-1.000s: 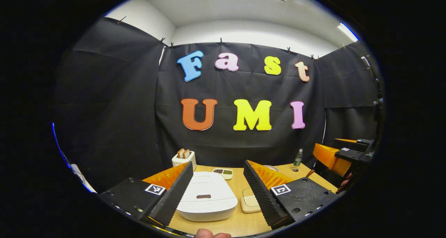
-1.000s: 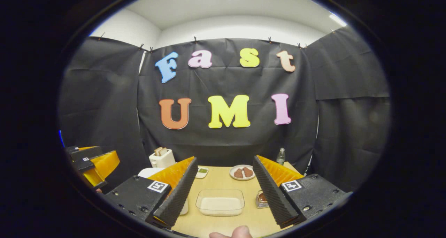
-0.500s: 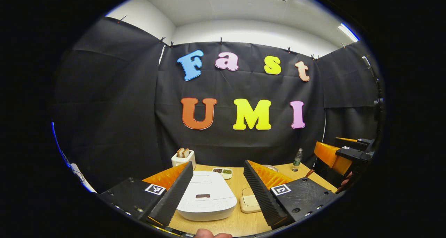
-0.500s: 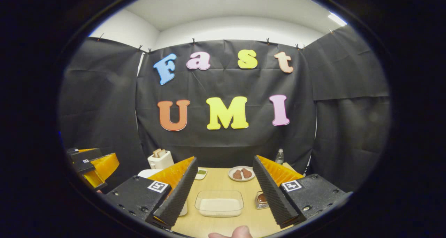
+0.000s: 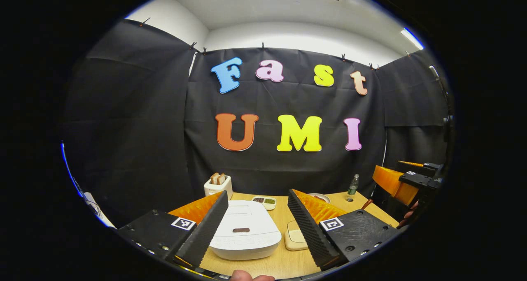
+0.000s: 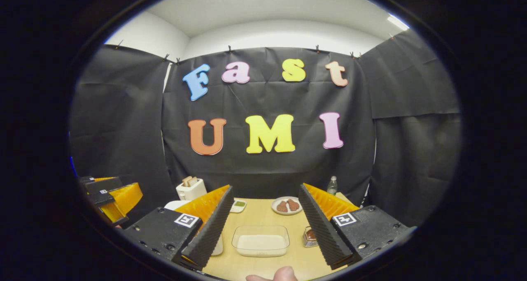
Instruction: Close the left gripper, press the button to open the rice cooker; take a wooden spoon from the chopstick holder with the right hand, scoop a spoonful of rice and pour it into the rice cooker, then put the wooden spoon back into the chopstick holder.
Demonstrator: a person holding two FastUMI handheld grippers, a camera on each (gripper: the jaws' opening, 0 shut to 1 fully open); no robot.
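The white rice cooker (image 5: 243, 231), lid down, sits at 6 o'clock between the spread-apart, empty fingers of the left gripper (image 5: 257, 221), so the opening step is unstarted: clench, then press its button; the right gripper (image 6: 263, 219) is likewise released.

Left tool (image 5: 257, 217) — ribbed wedge fingers, square tag markers, seemingly screws on mounts.

Black cloth booth walls (image 5: 131, 120), white ceiling (image 5: 288, 9) with strip lights, wooden table (image 6: 263, 215)
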